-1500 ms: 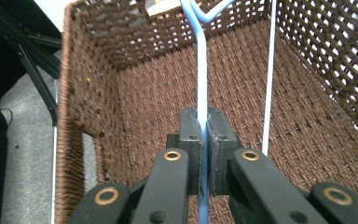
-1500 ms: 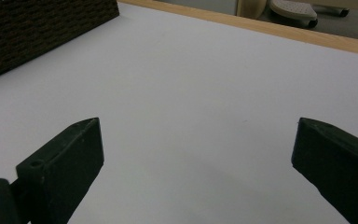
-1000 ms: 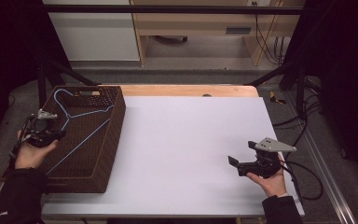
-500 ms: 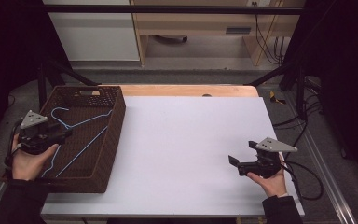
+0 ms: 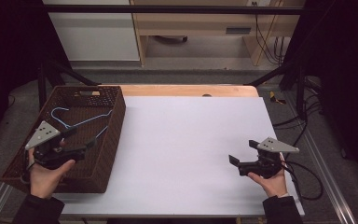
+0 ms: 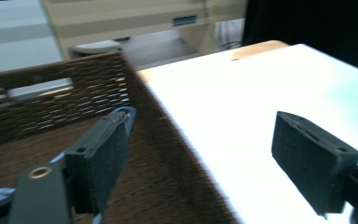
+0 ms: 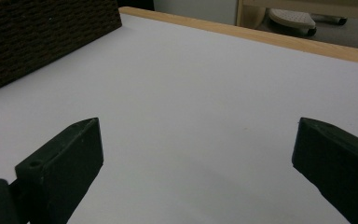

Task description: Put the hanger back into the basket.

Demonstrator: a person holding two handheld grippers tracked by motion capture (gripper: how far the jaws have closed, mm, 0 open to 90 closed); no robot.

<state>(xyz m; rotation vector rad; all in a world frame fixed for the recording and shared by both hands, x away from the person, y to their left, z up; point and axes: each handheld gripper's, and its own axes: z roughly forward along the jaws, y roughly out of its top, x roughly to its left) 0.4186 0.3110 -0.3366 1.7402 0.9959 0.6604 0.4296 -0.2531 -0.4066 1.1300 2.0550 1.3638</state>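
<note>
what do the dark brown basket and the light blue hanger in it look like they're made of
Dark brown rectangular basket: woven wicker or rattan-like strands, matt; the walls show a tight weave and a cut-out handle slot. Light blue thin hanger: probably wire with a coloured coating, judging by its thin, bent outline, though plastic cannot be ruled out.

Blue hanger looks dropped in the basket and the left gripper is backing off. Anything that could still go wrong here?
1. The left hand-held gripper, whose jaws have just been opening with nothing between them, hangs low over the wicker basket; a jaw might catch its wall.
2. The blue hanger seems to lean against that wall rather than lie flat, so it may slide or snag.
</note>
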